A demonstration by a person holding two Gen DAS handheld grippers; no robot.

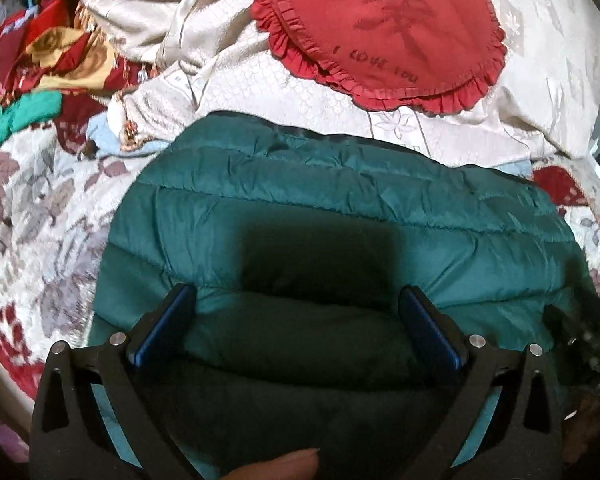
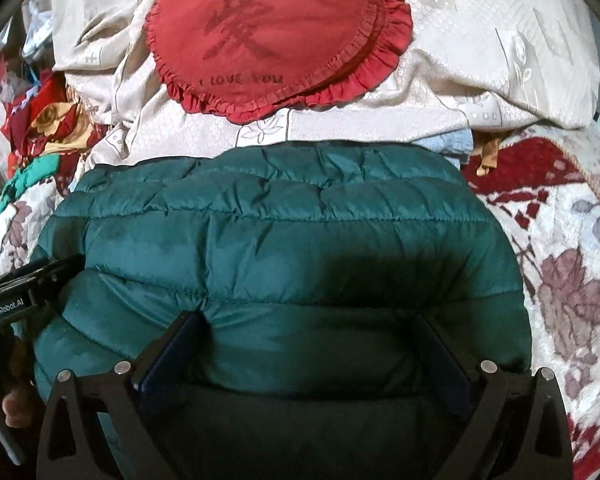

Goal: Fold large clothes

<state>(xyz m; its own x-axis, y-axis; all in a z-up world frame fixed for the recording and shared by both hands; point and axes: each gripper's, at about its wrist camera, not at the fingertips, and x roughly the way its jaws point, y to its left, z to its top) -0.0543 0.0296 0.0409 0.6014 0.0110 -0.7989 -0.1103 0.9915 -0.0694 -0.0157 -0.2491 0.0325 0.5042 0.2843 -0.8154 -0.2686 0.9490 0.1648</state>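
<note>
A dark green quilted puffer jacket lies folded into a compact bundle on the bed. My left gripper stands open over its near left part. Its blue pads rest against a puffy band without squeezing it. My right gripper is open in the same way over the near right part, one band of the jacket bulging between its fingers. In the right wrist view the left gripper's black body shows at the jacket's left edge, with a hand below it.
A red frilled heart cushion lies beyond the jacket on a cream bedspread. A floral blanket covers the bed on both sides. Red, yellow and green clothes are heaped at the far left.
</note>
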